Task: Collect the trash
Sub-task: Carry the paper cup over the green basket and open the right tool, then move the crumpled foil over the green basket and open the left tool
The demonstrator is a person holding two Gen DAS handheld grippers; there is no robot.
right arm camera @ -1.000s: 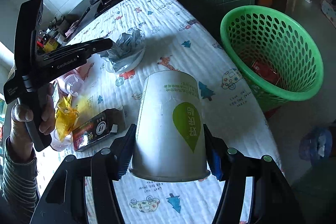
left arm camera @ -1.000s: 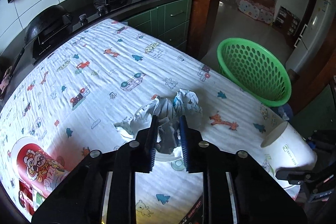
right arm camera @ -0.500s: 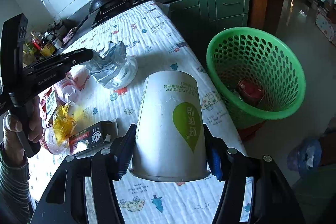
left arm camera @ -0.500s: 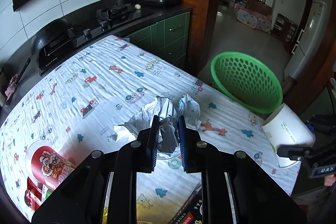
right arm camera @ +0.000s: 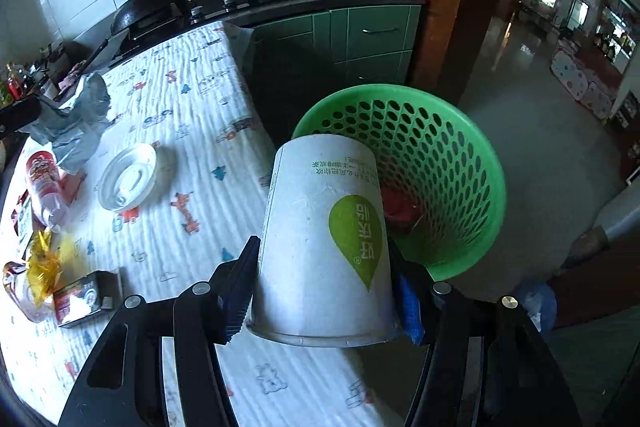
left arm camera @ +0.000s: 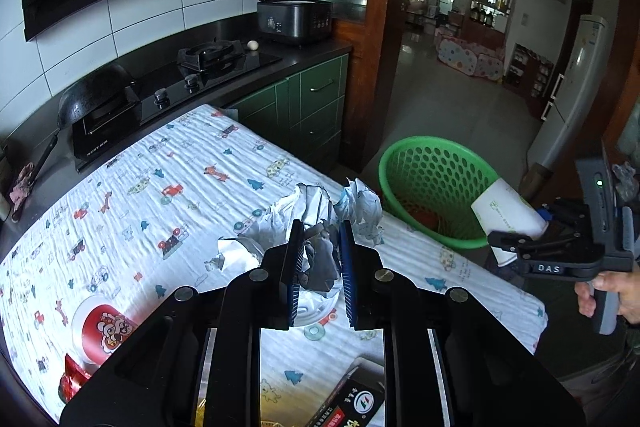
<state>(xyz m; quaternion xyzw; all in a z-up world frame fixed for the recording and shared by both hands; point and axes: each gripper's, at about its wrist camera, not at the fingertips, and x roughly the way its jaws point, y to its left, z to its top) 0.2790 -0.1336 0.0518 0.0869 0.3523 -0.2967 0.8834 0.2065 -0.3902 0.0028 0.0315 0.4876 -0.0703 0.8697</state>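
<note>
We log a green basket with red trash inside, our right gripper clamping a paper cup just beside its rim, our left gripper pinching crumpled paper farther off.

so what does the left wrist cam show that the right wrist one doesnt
Only the left wrist view shows the right gripper from outside, with the hand holding it, and the fridge.

Only the right wrist view shows the round white lid lying bare on the table, the yellow wrapper, and the green logo on the paper cup.

Both show the green basket beside the table, the cup in the right gripper, the crumpled wrapper pinched by the left gripper, and the stove.
</note>
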